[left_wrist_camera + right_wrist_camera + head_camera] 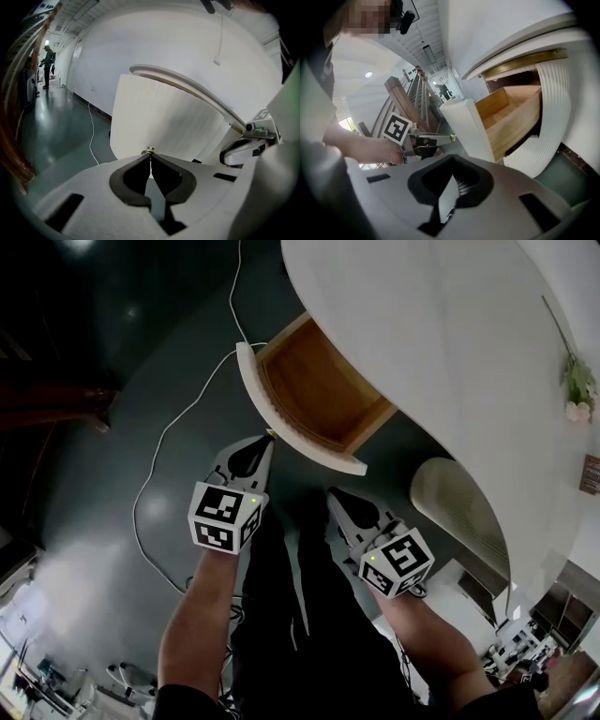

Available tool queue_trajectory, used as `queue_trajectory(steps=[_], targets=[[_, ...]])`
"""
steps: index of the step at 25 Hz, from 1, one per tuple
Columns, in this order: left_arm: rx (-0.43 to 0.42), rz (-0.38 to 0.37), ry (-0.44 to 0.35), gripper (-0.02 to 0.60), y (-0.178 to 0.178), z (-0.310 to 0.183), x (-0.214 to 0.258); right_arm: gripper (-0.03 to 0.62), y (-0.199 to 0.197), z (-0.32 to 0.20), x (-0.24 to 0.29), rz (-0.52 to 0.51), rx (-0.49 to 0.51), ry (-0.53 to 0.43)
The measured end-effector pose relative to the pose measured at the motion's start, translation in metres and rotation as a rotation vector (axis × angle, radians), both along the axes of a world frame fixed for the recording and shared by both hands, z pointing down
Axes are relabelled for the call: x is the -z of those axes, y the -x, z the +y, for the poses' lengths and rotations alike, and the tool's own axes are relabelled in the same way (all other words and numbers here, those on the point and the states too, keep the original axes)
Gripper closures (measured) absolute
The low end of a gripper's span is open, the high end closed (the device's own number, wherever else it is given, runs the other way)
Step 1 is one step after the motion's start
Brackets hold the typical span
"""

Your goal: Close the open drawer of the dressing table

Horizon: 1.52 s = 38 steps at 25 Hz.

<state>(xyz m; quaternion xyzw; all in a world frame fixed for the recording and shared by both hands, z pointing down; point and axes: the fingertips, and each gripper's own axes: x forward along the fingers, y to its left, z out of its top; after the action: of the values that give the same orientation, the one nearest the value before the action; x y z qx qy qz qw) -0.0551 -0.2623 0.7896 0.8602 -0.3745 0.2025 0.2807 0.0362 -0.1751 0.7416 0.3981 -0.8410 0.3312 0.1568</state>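
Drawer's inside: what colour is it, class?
Light brown wood inside the drawer, best seen in the head view.

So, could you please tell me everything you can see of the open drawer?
The drawer stands pulled out from under the white dressing table. Its front is white, curved and ribbed; the box behind looks like light wood and is empty. A small brass knob sits on the front, and the left tool is shut on it.
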Motion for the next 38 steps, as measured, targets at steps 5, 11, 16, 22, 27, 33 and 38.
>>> queue_trajectory(steps=[5,11,16,22,27,33,38], targets=[[-0.024,0.022,-0.013,0.571,-0.018,-0.016,0.000,0.588,-0.001,-0.014,-0.001,0.003,0.000,-0.010],[-0.055,0.015,-0.015,0.571,-0.045,-0.037,0.003,0.588,-0.024,-0.019,-0.004,-0.006,-0.045,0.004],[-0.073,0.010,-0.021,0.571,-0.062,-0.052,0.005,0.588,-0.038,-0.016,-0.006,-0.034,-0.089,0.022],[-0.083,0.018,-0.021,0.572,-0.084,-0.069,0.006,0.588,-0.043,-0.024,0.001,-0.064,-0.126,0.014],[-0.079,0.040,-0.025,0.574,-0.104,-0.084,0.007,0.588,-0.047,-0.030,0.005,-0.060,-0.127,0.000],[-0.107,0.049,-0.092,0.574,-0.124,-0.100,0.008,0.588,-0.058,-0.036,0.002,-0.067,-0.138,-0.007],[-0.132,0.050,-0.143,0.574,-0.140,-0.114,0.011,0.588,-0.062,-0.038,-0.007,-0.072,-0.148,-0.003]])
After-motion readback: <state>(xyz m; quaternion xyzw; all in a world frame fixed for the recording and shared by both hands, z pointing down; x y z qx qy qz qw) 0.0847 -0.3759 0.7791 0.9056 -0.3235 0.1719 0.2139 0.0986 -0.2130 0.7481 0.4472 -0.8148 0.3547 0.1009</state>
